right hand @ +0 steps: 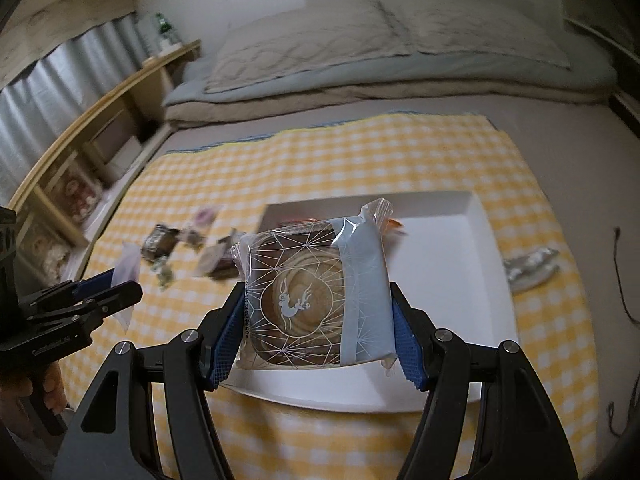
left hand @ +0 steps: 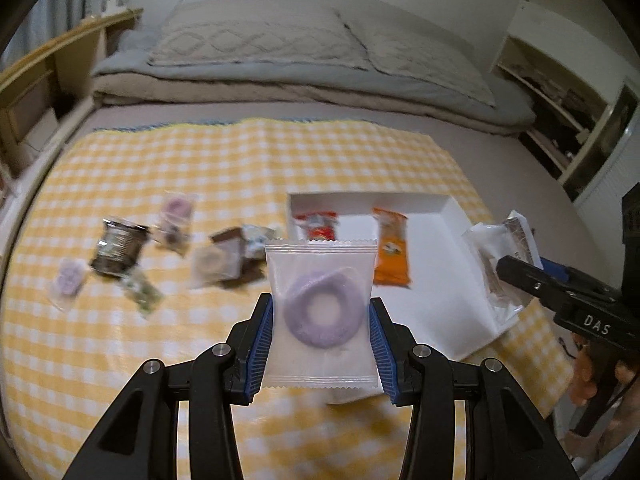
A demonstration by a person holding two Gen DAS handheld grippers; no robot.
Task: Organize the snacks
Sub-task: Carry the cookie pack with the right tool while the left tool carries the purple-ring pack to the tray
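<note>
My left gripper (left hand: 321,320) is shut on a clear packet with a purple ring-shaped snack (left hand: 322,312), held above the yellow checked cloth just left of the white tray (left hand: 448,304). My right gripper (right hand: 316,320) is shut on a brown round pastry in a packet with a white rabbit print (right hand: 308,300), held over the tray's (right hand: 452,292) front left part. The tray holds a red packet (left hand: 318,227) and an orange packet (left hand: 391,252). Each gripper shows in the other view: the right one (left hand: 508,268) and the left one (right hand: 132,292).
Several loose snacks lie on the cloth left of the tray, among them a dark striped packet (left hand: 118,250) and purple ring packets (left hand: 176,216). A silver wrapper (right hand: 528,268) lies right of the tray. Folded bedding (left hand: 280,64) lies behind; wooden shelves (right hand: 92,140) stand left.
</note>
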